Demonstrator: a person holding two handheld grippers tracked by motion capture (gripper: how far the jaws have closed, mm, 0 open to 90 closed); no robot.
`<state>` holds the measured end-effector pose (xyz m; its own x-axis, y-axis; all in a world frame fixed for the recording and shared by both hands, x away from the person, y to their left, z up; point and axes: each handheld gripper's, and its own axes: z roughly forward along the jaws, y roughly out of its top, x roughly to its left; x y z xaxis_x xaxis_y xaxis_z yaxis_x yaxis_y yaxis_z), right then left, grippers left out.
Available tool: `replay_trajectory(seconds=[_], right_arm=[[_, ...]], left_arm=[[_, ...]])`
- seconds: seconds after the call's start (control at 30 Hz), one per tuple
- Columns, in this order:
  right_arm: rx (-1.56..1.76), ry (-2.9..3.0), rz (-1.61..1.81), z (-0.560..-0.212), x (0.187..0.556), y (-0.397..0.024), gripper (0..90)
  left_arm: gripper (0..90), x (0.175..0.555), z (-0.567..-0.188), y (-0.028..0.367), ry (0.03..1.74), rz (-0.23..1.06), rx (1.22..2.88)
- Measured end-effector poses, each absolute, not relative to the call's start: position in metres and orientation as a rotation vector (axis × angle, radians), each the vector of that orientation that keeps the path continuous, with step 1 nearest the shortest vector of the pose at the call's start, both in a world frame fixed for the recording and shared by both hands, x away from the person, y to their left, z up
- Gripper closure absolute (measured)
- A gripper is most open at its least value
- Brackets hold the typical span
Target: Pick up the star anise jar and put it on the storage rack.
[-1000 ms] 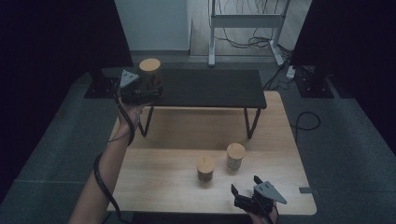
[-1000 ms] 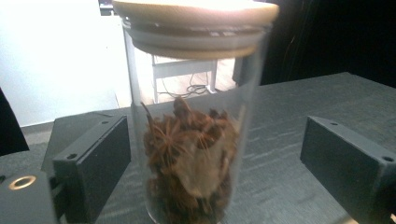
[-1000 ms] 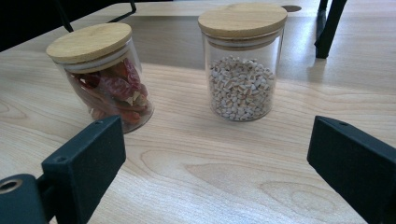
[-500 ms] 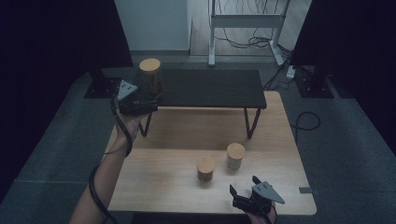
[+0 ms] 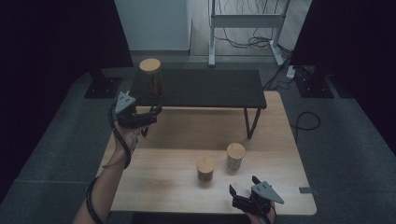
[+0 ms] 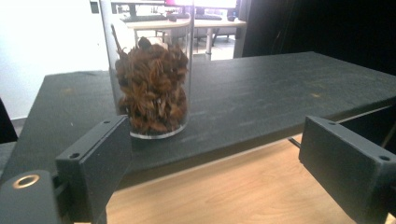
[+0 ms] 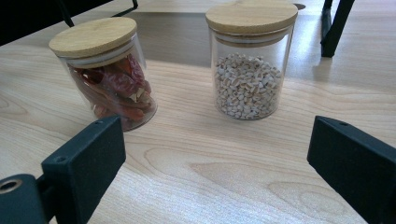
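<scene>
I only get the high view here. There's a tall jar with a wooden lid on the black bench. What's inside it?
Observer: The left gripper view looks straight at it: the tall jar holds brown, dried, leafy bits.
Operator: And the two small jars on the wooden table, what's in the right-hand one?
Observer: In the right gripper view, the right-hand jar holds small pale grains.
Operator: And its neighbour?
Observer: The left-hand jar holds dried red chillies.
</scene>
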<state>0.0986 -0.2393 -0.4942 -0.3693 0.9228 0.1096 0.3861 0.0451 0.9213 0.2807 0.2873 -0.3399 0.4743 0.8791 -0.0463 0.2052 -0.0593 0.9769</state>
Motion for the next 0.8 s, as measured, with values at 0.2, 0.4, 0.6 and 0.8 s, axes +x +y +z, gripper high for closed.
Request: replay_trajectory(seconds=[0.2,0.4,0.6,0.8], right_arm=[[1.317,1.794,1.310,-0.494,0.098,-0.239,3.9],[1.320,1.792,1.308,-0.494,0.098,-0.240,3.9],[1.319,1.793,1.304,-0.494,0.098,-0.240,3.9],[1.319,1.797,1.302,-0.494,0.098,-0.239,3.9]], left_arm=[[9.3,0.268,-0.357,0.293,0.971,0.734,1.555],[9.3,0.256,-0.376,0.299,0.978,0.719,1.555],[9.4,0.246,-0.390,0.302,0.988,0.713,1.558],[9.5,0.238,-0.407,0.304,1.005,0.697,1.572]])
